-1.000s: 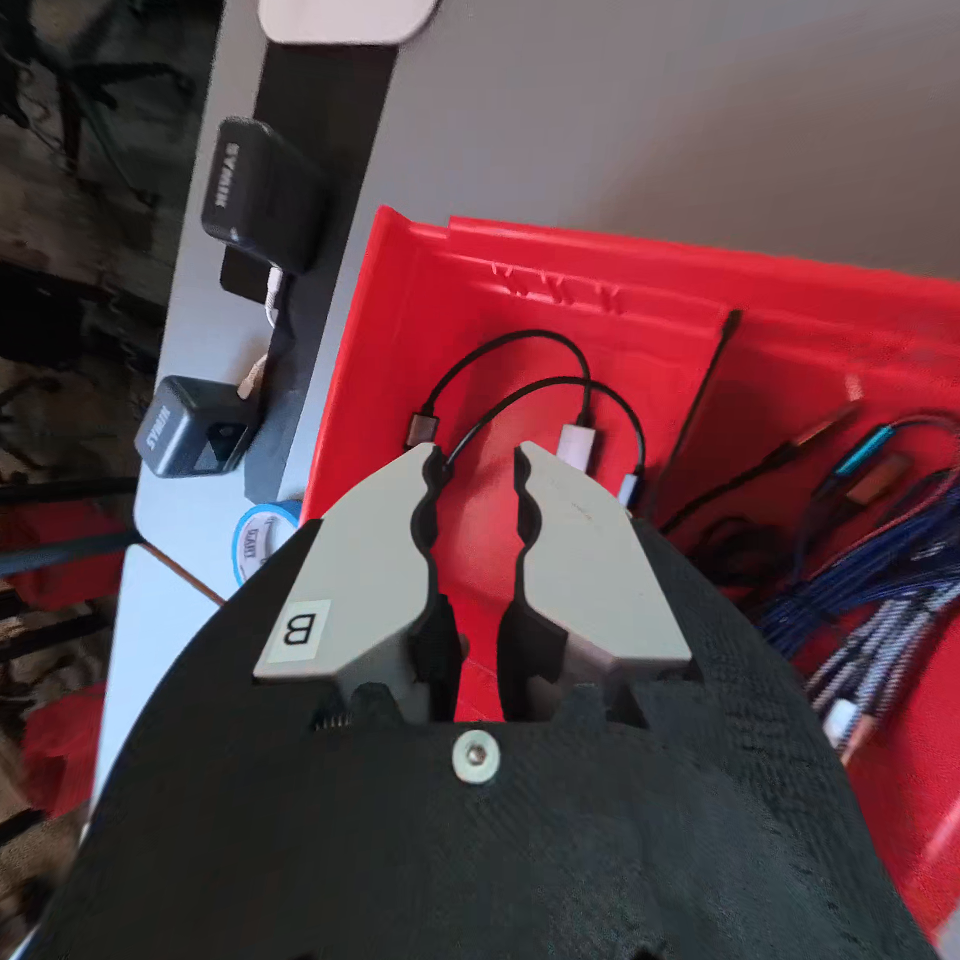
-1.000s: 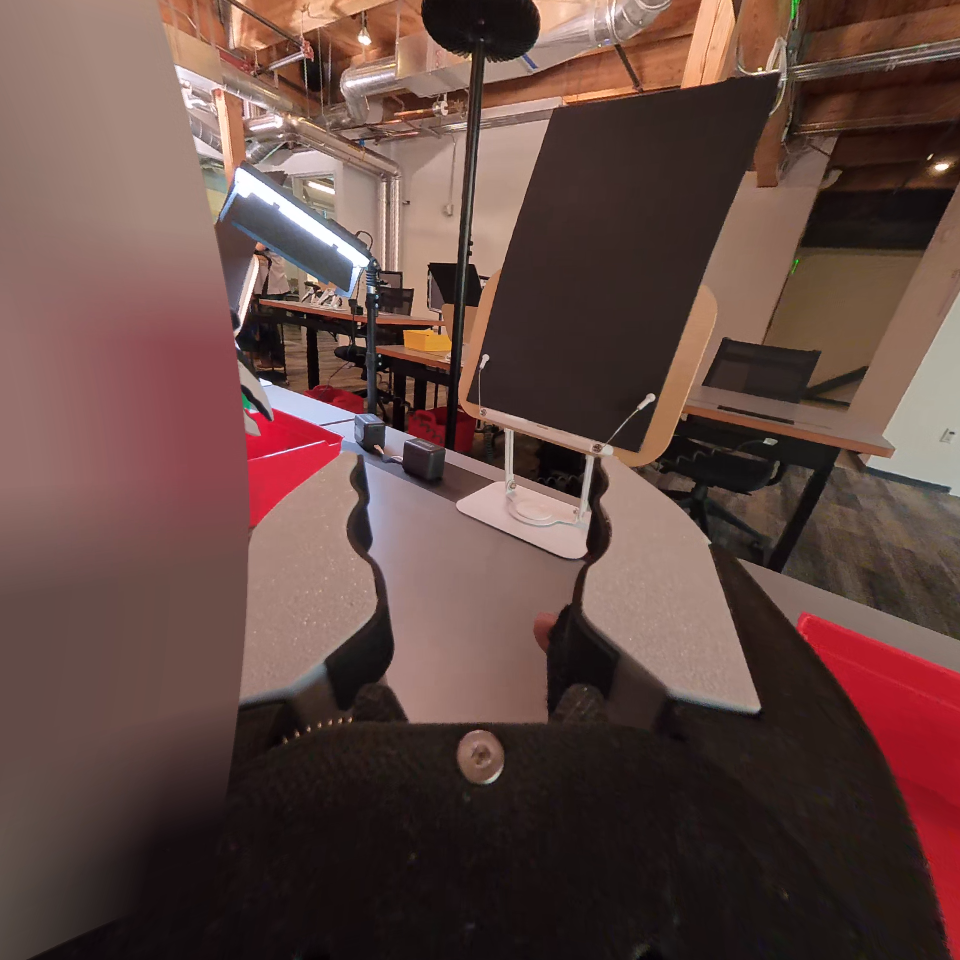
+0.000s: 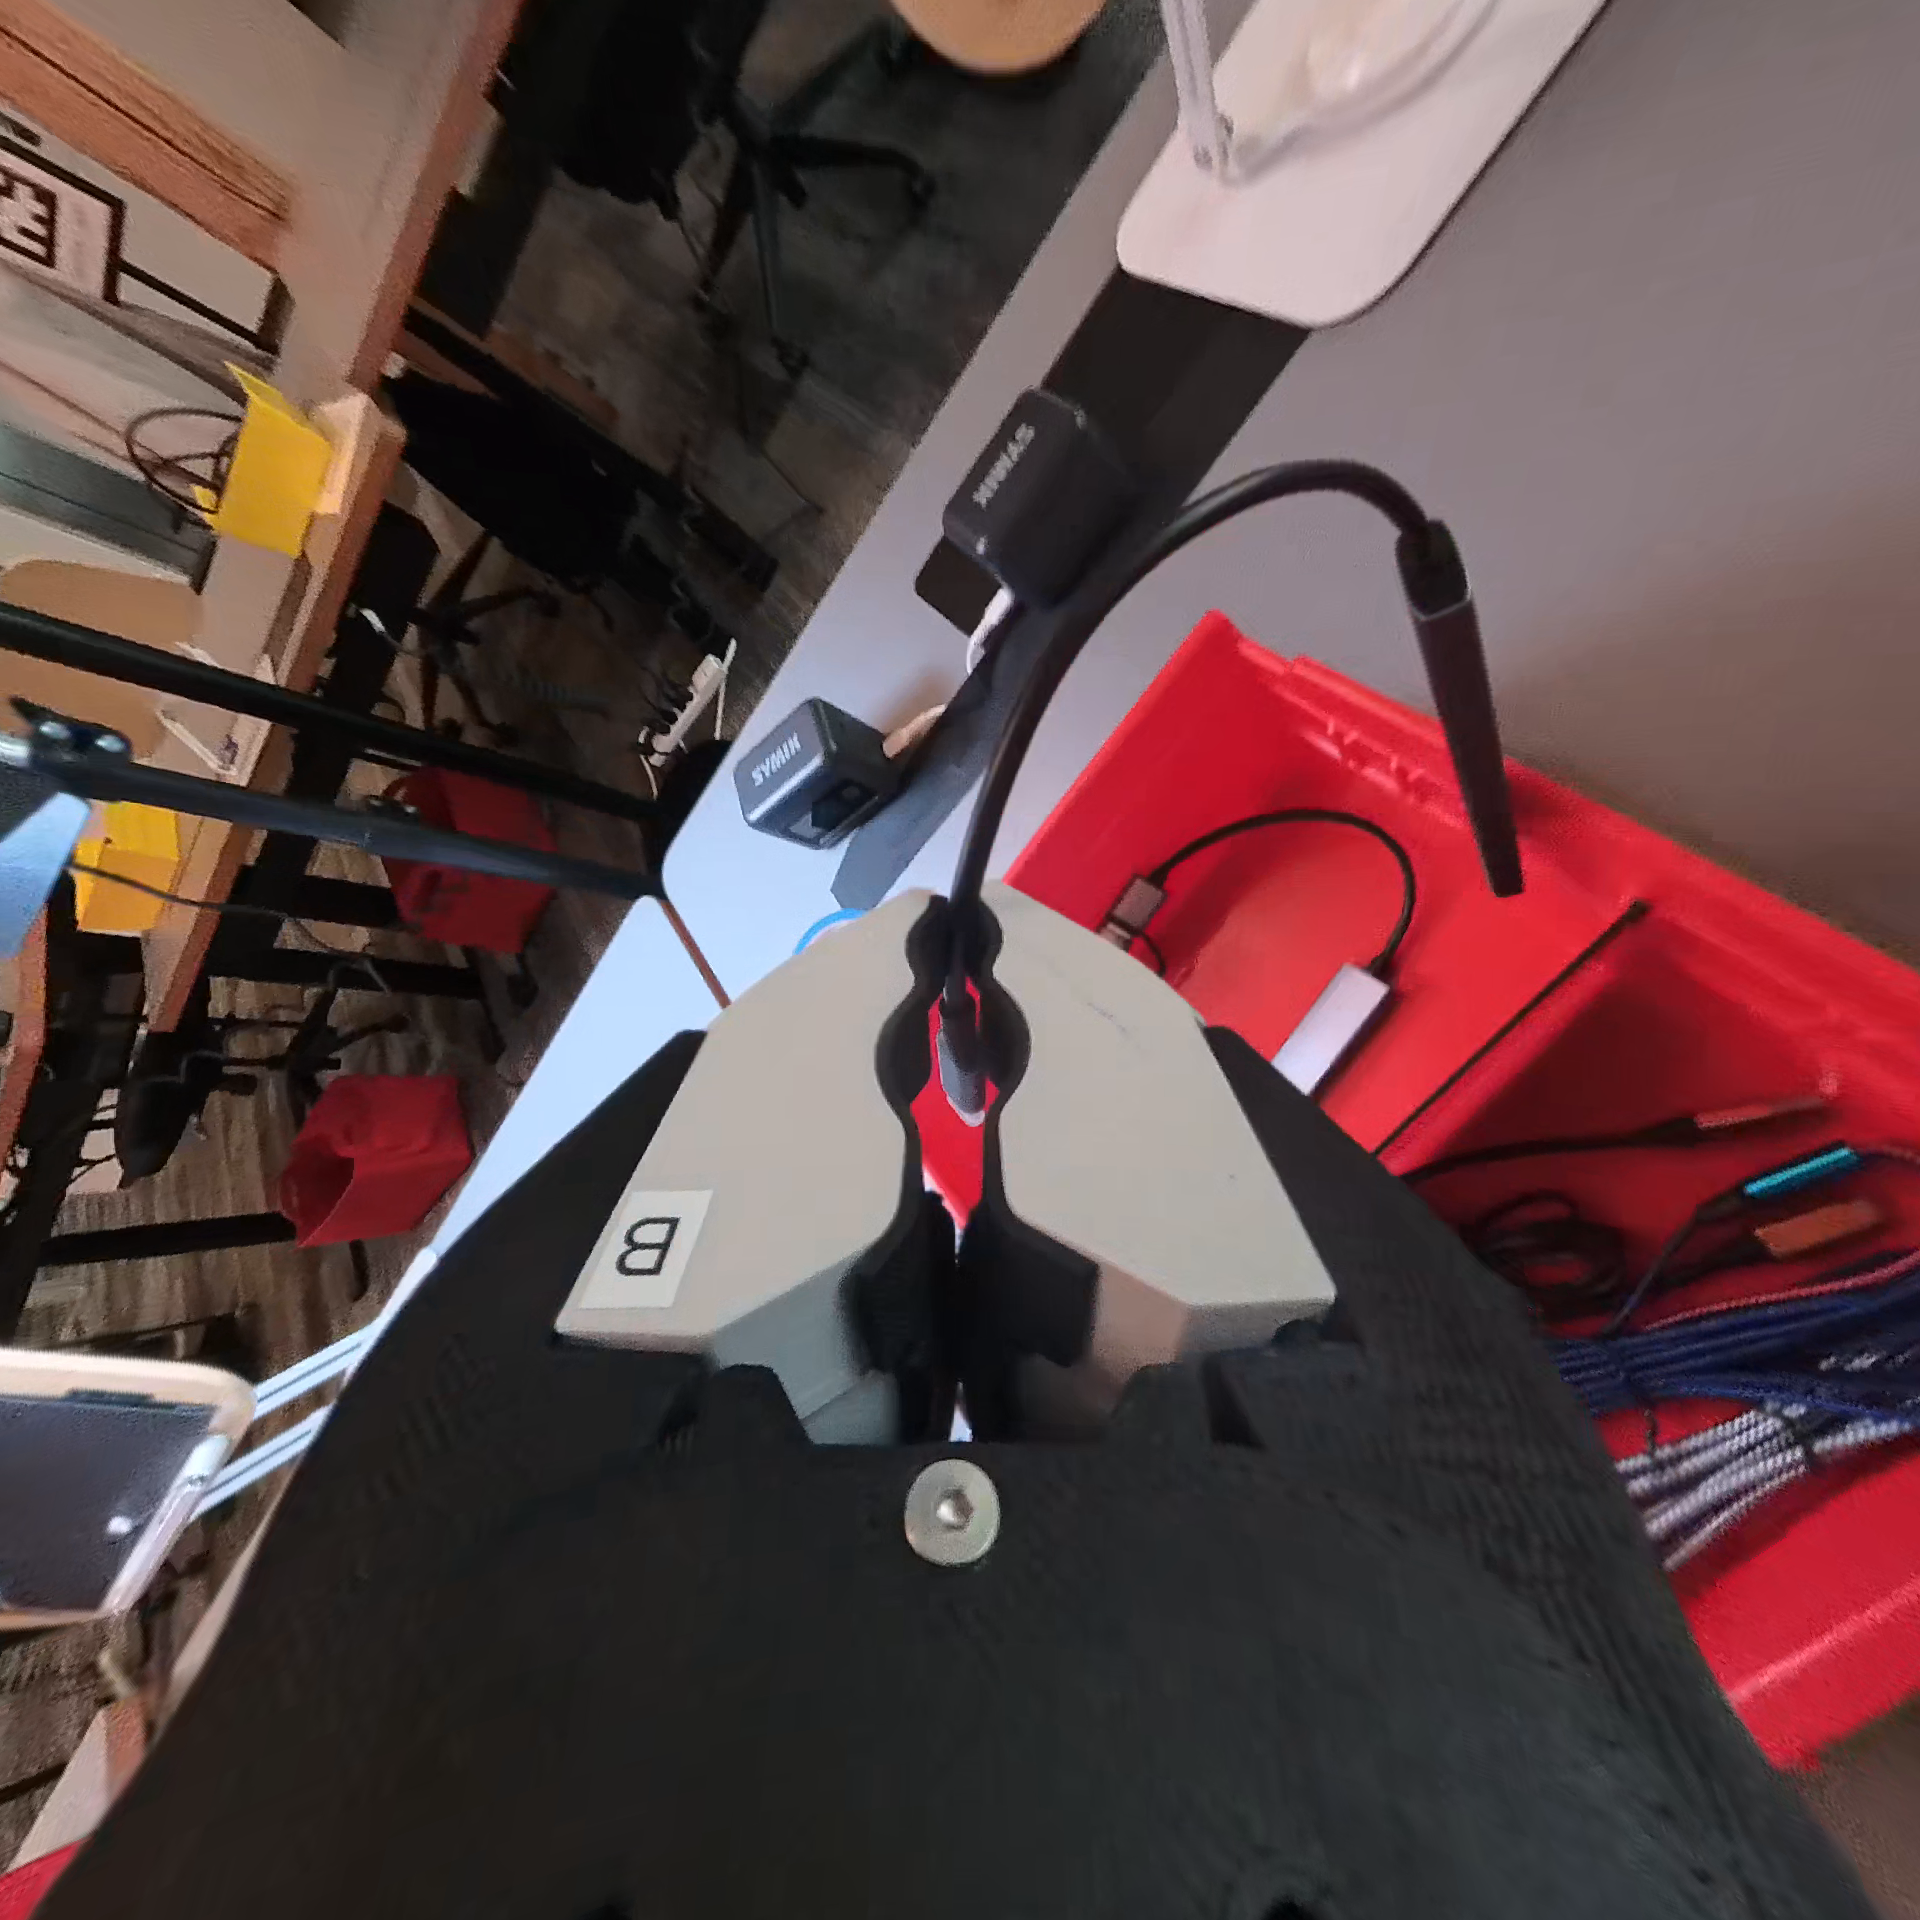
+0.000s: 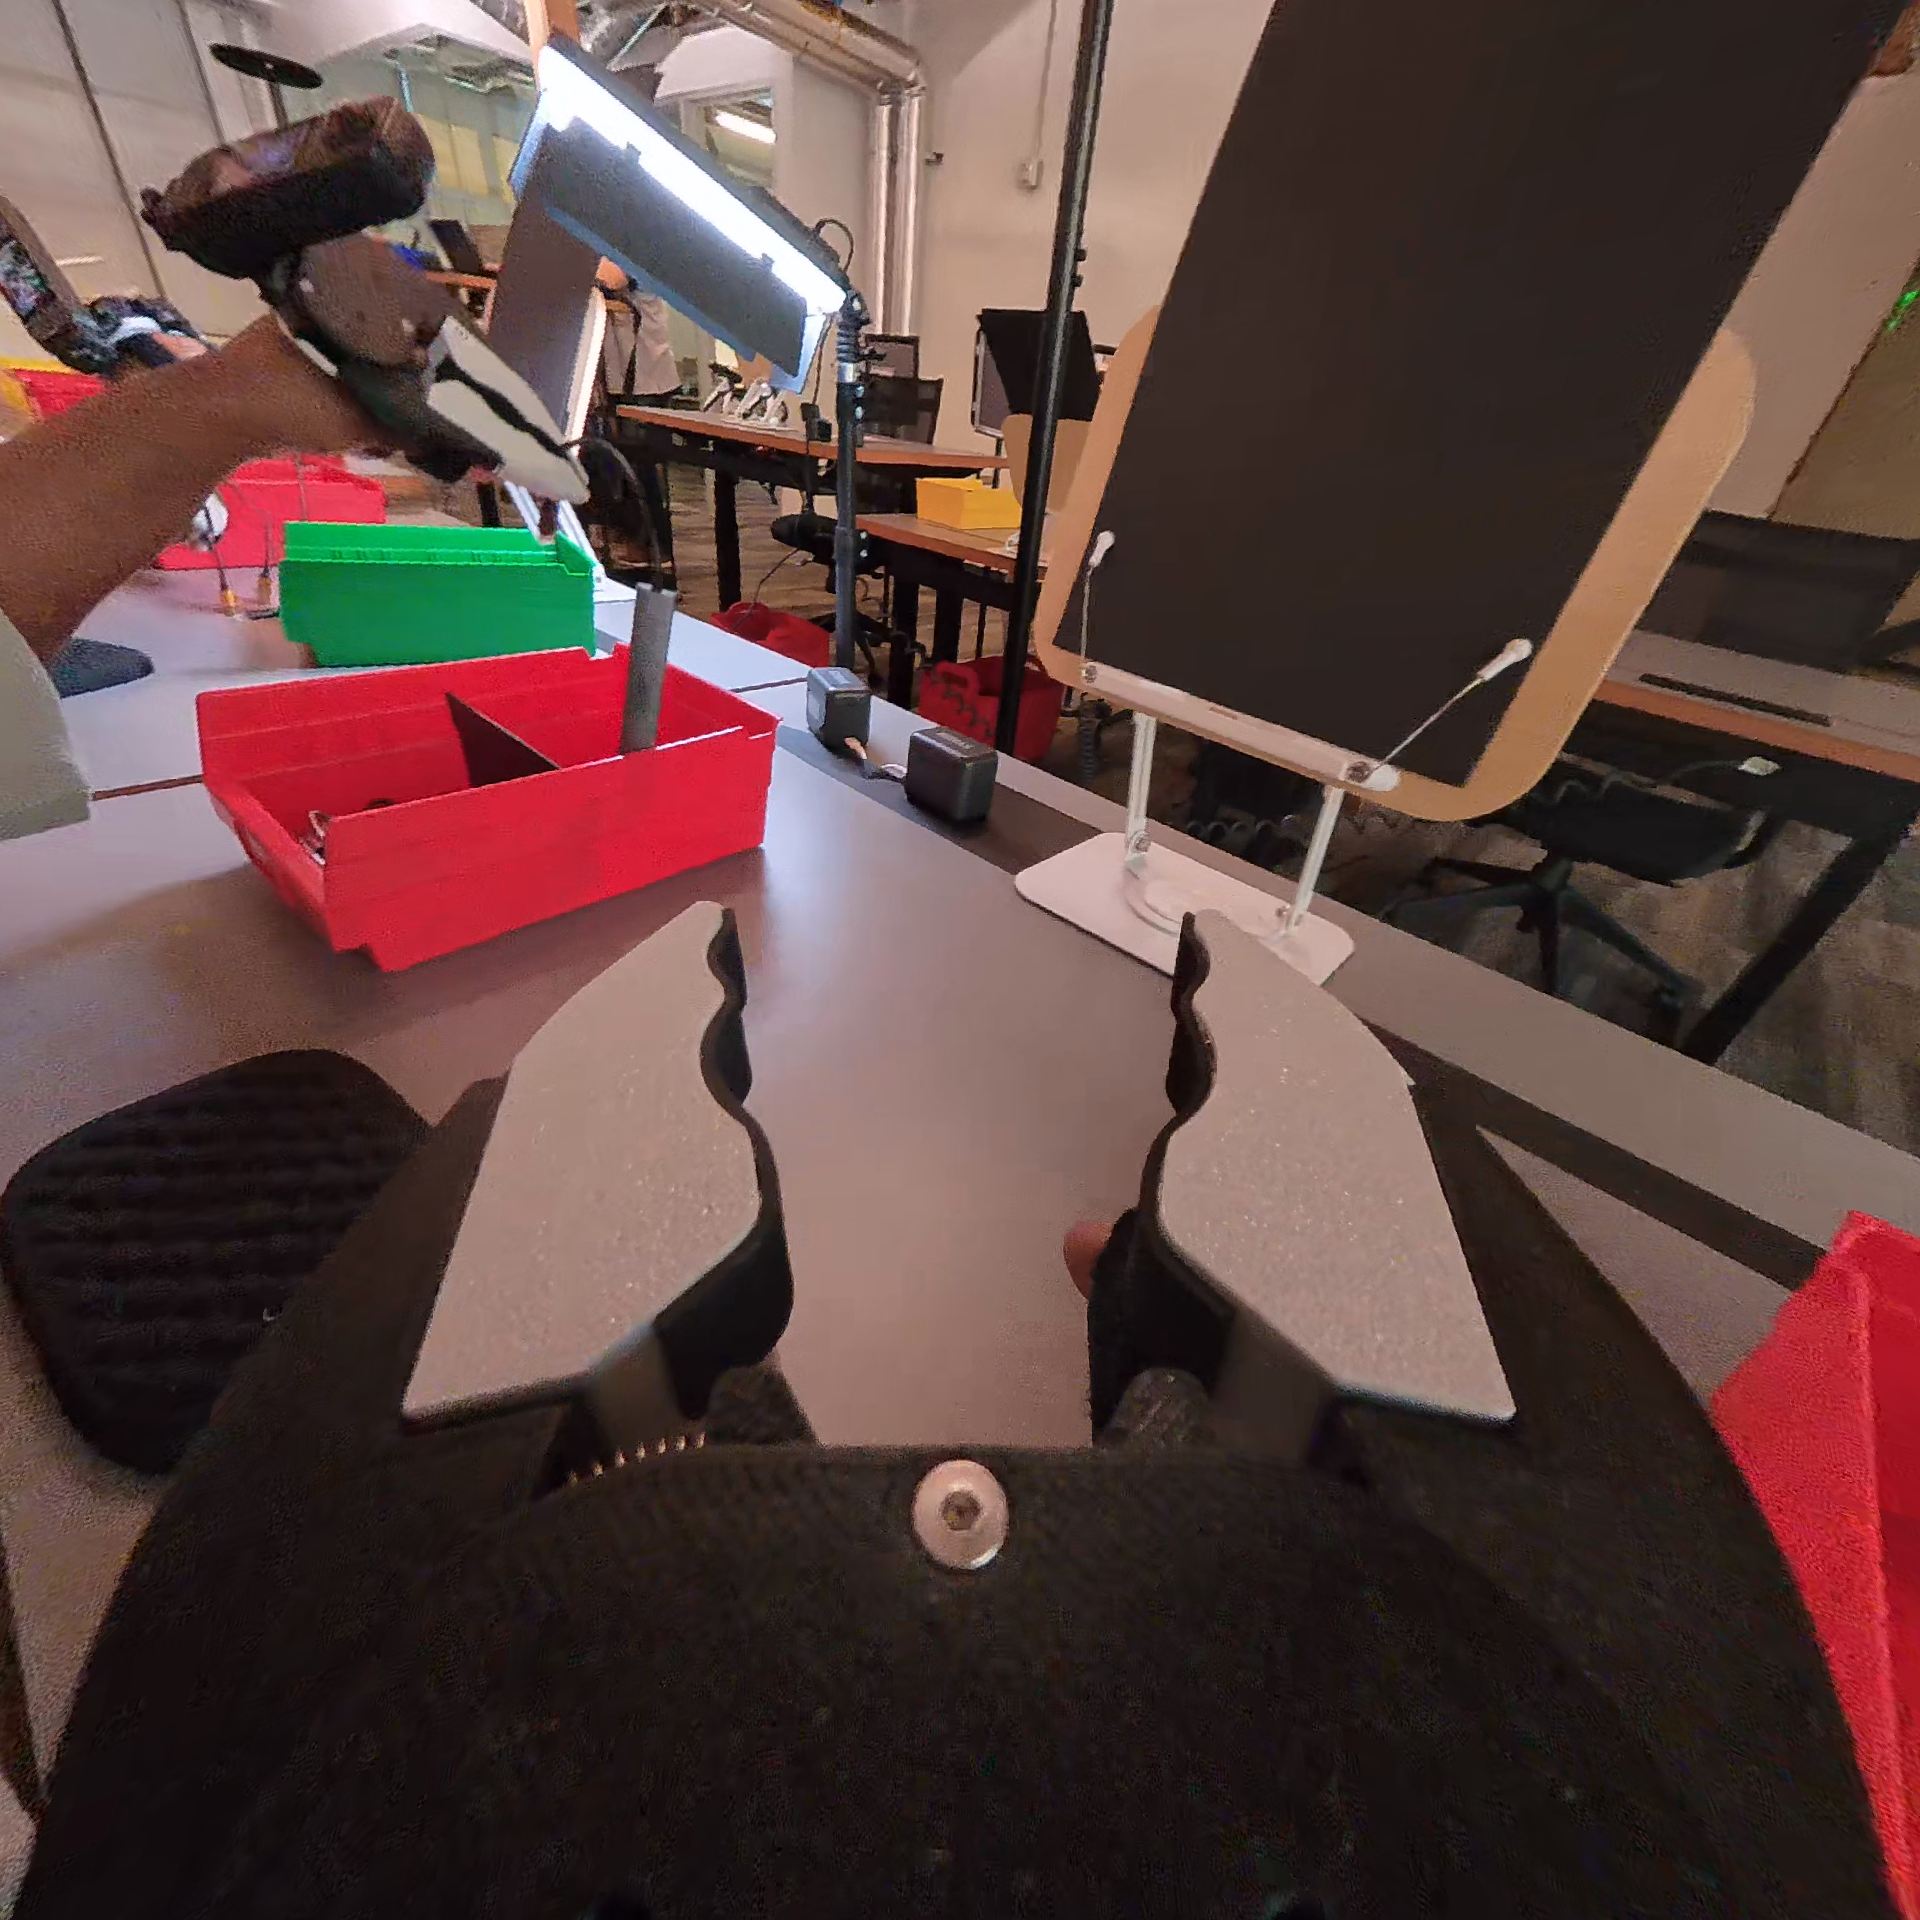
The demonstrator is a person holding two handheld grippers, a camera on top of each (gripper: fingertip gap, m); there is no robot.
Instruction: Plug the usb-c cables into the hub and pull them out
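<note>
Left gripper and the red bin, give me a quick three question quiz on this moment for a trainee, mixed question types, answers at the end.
1. True or false: the left gripper is shut on the plug end of a black cable.
2. Multiple choice: the dark hub on that cable is A) flat on the table, B) hanging above the red bin, C) held by the right gripper.
3. Fill in: the right gripper's jaws stand ____ and hold nothing.

Key: 1 true; 2 B; 3 open.
</note>
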